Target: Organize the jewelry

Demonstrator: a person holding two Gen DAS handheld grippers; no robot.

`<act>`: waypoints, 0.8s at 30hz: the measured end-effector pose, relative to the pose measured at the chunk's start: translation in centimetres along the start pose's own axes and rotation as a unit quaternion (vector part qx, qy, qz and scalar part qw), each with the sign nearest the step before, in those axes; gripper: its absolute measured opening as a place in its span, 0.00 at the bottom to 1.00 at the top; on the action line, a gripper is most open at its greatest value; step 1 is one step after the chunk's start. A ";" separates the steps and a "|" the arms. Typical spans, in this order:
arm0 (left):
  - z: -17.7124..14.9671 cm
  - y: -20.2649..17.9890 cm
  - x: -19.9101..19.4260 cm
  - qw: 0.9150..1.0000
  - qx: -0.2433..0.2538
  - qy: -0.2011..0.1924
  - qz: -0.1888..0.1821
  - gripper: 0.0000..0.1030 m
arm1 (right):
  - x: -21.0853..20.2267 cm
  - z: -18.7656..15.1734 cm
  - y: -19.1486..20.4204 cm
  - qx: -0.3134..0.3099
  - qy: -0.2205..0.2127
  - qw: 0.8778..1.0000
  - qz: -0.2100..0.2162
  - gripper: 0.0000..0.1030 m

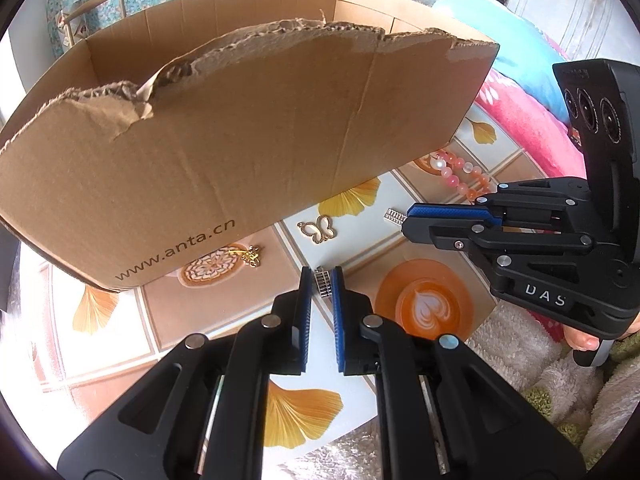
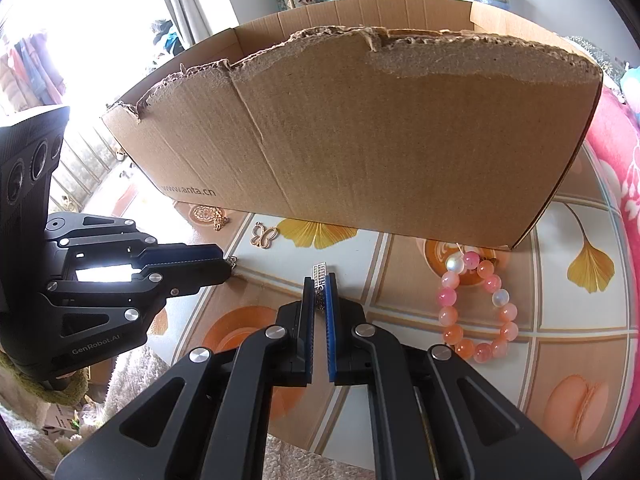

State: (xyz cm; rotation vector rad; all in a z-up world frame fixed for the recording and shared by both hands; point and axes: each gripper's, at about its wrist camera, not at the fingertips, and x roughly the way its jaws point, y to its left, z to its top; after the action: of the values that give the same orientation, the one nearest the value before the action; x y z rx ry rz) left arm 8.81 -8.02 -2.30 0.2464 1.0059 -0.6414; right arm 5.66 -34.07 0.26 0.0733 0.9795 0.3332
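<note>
Left wrist: the left gripper (image 1: 322, 280), tilted down before the box (image 1: 240, 140), pinches a silver charm (image 1: 322, 283); lift it clear over the torn rim.

Right wrist: the right gripper (image 2: 320, 286), angled down near the box, clamps a silver piece (image 2: 319, 274).

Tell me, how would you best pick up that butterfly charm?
Pinch one wing of the butterfly from straight above. It lies flat on the table, so only its thin outline offers an edge, and the box crowds the far side.
</note>
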 end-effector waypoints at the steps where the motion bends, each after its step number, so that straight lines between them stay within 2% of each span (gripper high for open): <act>1: 0.0 -0.1 0.1 1.000 0.003 0.000 0.003 0.09 | 0.0 0.0 0.0 0.000 0.000 1.000 0.000 0.05; 7: -0.1 -0.9 0.3 1.000 0.014 -0.003 0.025 0.04 | 0.0 0.1 0.1 -0.002 -0.002 1.000 -0.002 0.05; 24: -0.8 -0.9 -1.1 0.999 0.020 -0.024 0.026 0.04 | -0.3 0.2 0.1 0.007 -0.010 1.000 0.015 0.05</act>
State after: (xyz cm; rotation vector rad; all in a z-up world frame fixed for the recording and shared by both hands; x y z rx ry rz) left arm 7.34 -7.90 -1.69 0.2903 0.9383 -0.6190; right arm 5.69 -34.08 0.62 0.1043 0.9624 0.3515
